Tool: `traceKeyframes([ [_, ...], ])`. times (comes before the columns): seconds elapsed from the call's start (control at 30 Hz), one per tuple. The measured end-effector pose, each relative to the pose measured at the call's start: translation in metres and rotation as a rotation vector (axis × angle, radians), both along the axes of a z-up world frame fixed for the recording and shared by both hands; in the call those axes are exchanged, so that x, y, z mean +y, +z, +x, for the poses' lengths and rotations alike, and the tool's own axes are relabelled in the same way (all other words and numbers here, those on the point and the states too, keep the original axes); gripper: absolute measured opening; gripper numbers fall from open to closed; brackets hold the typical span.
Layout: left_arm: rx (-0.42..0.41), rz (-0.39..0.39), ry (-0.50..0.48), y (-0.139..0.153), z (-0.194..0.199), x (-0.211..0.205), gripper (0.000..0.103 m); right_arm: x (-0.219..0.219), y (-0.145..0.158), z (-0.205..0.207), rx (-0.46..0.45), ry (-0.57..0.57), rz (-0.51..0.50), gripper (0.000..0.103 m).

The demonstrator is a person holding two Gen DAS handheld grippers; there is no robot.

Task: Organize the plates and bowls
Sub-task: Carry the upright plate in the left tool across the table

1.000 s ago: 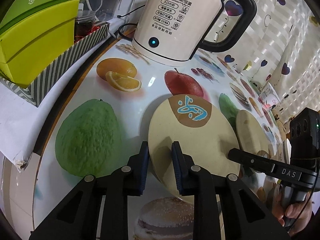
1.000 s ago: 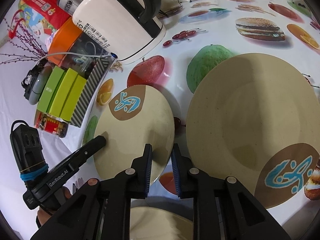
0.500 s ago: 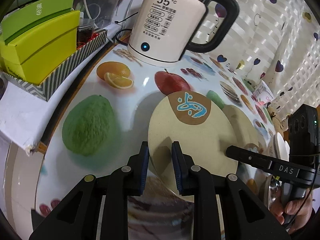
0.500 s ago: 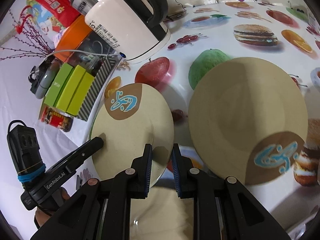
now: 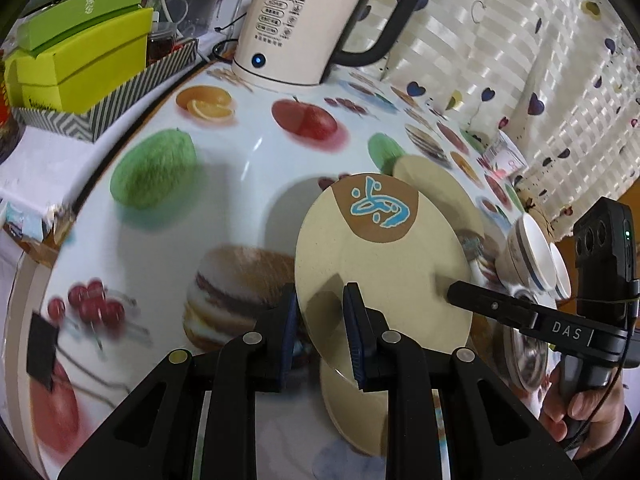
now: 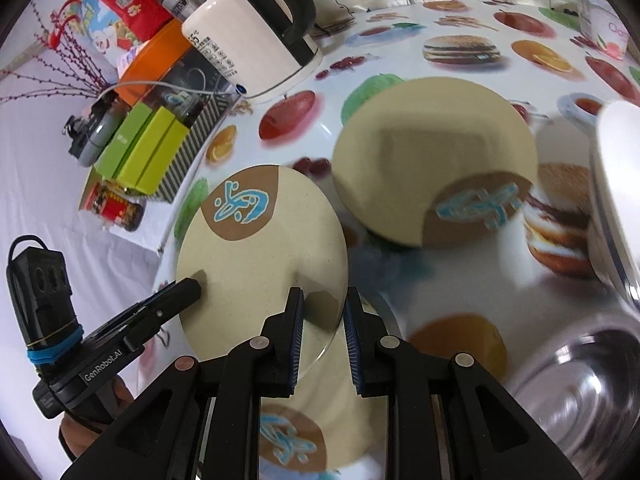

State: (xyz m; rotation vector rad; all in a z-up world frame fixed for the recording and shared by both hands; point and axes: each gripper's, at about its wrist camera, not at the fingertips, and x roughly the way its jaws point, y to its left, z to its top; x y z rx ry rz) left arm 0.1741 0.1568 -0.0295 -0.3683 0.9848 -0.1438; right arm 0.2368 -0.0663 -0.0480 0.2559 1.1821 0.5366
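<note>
We hold a small beige plate (image 5: 380, 280) between our two grippers, lifted clear of the counter (image 5: 240, 168), which wears a fruit-and-burger print. The left gripper (image 5: 320, 336) has its jaws pinching the plate's near rim; the right gripper (image 6: 322, 336) pinches the rim on the opposite side. Gripping it from both sides likely keeps the thin plate level and stops it slipping. A brown patch with a blue design marks the plate's far edge.

Directly beneath it lies a second matching plate (image 6: 296, 436), near the counter's front edge, so we judge the held plate is meant to stack there. A larger beige plate (image 6: 432, 160) rests toward the counter's middle. A steel bowl (image 6: 580, 380) sits near the front right edge. A white kettle (image 5: 296, 28) stands at the back edge.
</note>
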Motion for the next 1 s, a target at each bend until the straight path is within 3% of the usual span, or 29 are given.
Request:
traceKeyframes([
  [0.43,0.035,-0.001,-0.031,-0.009,-0.039,-0.024,0.024,-0.013,-0.006,-0.031,0.003,0.053,-0.092,0.023],
  [1.0,0.044,0.043,-0.041,-0.010,-0.050,-0.037,0.024,-0.008,-0.001,-0.045,-0.065,0.112,-0.204,0.027],
])
